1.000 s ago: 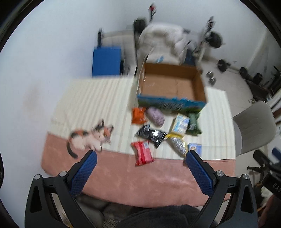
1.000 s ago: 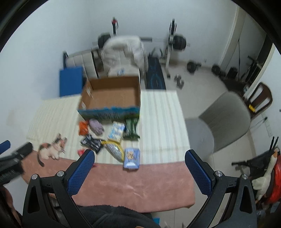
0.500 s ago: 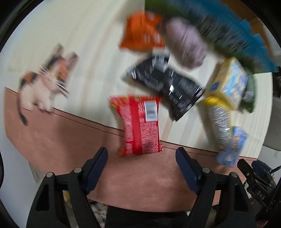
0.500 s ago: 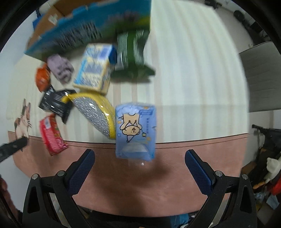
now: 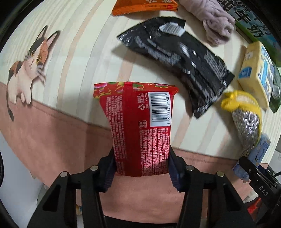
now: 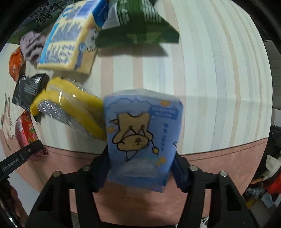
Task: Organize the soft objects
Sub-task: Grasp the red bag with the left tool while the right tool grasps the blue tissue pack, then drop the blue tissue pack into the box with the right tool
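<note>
A red snack packet (image 5: 138, 119) lies barcode-up across the line between the striped cloth and its pink border. My left gripper (image 5: 141, 154) points down over its near end; the jaws are closing and the pads touch both sides of the packet. A blue tissue pack (image 6: 140, 126) with a cartoon bear lies at the same border. My right gripper (image 6: 140, 157) straddles its near end, jaws closing, pads against both sides. The blue tissue pack (image 5: 260, 150) also shows at the right edge of the left wrist view.
Beyond lie a black packet (image 5: 175, 57), an orange packet (image 5: 144, 6), a lilac plush piece (image 5: 214, 21), a yellow-and-blue pack (image 6: 70, 38), a yellow-and-silver pack (image 6: 70, 112) touching the tissue pack, and a green packet (image 6: 140, 22). A cat picture (image 5: 29, 70) is printed on the cloth at left.
Both grippers have dropped down close to the table and tilted to face it. Their jaws have narrowed from wide open onto the red packet and the blue tissue pack.
</note>
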{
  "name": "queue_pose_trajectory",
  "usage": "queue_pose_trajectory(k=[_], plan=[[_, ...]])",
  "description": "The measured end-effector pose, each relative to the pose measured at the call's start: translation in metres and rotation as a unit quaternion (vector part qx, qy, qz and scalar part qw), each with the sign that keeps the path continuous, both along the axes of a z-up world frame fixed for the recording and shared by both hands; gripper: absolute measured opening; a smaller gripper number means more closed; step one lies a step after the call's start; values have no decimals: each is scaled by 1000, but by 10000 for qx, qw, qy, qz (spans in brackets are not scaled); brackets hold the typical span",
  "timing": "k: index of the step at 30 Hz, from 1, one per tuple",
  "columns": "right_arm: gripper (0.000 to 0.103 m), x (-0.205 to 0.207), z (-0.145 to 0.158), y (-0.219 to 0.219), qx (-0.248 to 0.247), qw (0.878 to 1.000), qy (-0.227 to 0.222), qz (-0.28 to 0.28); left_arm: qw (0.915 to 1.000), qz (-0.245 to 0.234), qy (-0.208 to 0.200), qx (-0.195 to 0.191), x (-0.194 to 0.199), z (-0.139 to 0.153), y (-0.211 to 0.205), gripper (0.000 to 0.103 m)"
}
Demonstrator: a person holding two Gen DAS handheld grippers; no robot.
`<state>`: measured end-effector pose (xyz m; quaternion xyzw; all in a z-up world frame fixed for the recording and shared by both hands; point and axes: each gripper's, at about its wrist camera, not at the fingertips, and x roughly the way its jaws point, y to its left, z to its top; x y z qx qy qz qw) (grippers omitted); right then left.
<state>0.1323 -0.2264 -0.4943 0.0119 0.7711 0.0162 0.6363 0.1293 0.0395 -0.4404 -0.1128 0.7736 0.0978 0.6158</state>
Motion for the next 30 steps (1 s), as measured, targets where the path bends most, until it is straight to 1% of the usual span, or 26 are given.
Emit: queue_pose_trajectory(k=[4,6,8,11,12,13,15,17,18,19,20,21,22,23,25,27,28,30], plan=[[51,-25,7,-11,114,9999,21,-17,10000,47,-28,-44,-26,8,-14,47],[50,-38,13,-18,262,9996,35,-86,9999,-2,-72,-83,-39,18,-24,47],[49,-50,24,-26,394,9992,-12,-113,9997,-98,-178,-118,-50,35,-38,47],[48,-66,47,-32,690,9975,-92,-119,9986,-214,-418,-251,-61,69,-61,47],[48,-71,60,-34,850,9962,-156,-101,9978,-248,-546,-290,-63,85,-69,47],[48,-74,67,-37,945,9953,-214,-77,9966,-301,-695,-327,-63,102,-78,46],[48,-76,99,-40,1241,9912,-467,-4,9935,-402,-980,-417,-59,133,-92,46],[48,-63,139,-48,1425,9874,-682,45,9896,-507,-1237,-537,-48,168,-104,45],[48,-58,159,-50,1536,9846,-828,83,9875,-563,-1333,-628,-30,183,-104,43],[48,-36,188,-51,1629,9822,-927,103,9851,-618,-1430,-724,-13,204,-97,36],[48,-19,214,-48,1712,9796,-1044,151,9831,-673,-1512,-788,6,219,-92,29],[48,-5,235,-47,1778,9764,-1201,228,9808,-744,-1586,-855,39,235,-91,29],[48,13,243,-41,1809,9747,-1285,261,9782,-805,-1690,-898,56,247,-93,29],[48,31,258,-39,1829,9724,-1410,321,9762,-852,-1779,-900,77,248,-82,29],[48,66,270,-31,1700,9707,-1654,394,9727,-948,-1940,-853,134,247,-66,28],[48,97,275,-22,1528,9697,-1846,476,9723,-978,-1935,-873,173,247,-60,28],[48,114,274,-19,1450,9711,-1846,429,9713,-1037,-1946,-898,193,246,-59,28],[48,146,267,-10,1429,9723,-1803,415,9711,-1119,-1956,-790,230,240,-56,28]])
